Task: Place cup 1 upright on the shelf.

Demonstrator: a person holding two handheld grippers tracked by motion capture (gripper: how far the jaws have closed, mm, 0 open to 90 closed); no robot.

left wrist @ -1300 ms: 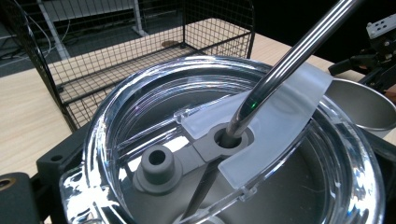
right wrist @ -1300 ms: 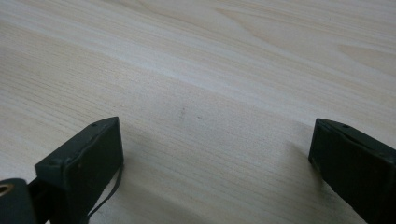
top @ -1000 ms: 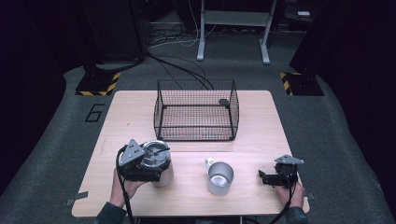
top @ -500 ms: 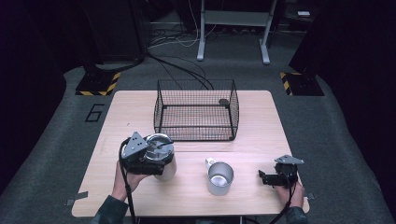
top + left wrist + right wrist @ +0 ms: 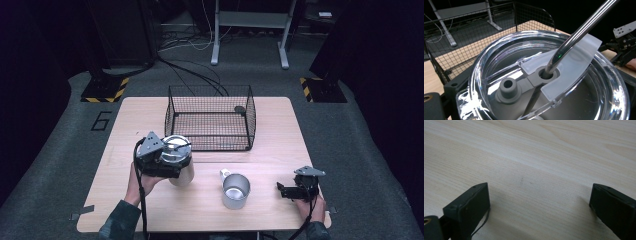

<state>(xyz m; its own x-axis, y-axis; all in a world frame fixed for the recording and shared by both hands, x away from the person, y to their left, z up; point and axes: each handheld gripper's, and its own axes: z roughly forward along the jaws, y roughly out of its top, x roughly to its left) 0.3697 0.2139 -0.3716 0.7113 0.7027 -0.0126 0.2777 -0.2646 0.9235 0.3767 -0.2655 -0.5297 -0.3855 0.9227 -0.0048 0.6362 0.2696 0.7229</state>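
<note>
A steel tumbler point(image 5: 181, 169) with a clear lid point(image 5: 506, 57) and a metal straw point(image 5: 579, 32) stands at the table's front left. My left gripper point(image 5: 162, 161) is shut on it just under the lid, its black jaws on either side of the rim. A steel mug point(image 5: 235, 190) with its handle at the back left stands on the table to the right of the tumbler. Near the front right corner my right gripper point(image 5: 284, 191) rests low over bare wood, open, with nothing between its jaws point(image 5: 539, 205).
A black wire basket point(image 5: 210, 117) stands at the back middle of the wooden table point(image 5: 280, 130), a small dark disc on its far right rim. Cables and a stand's legs lie on the floor behind.
My left gripper has carried the tumbler a little away from the front edge, toward the basket. The right gripper and the mug have stayed put.
</note>
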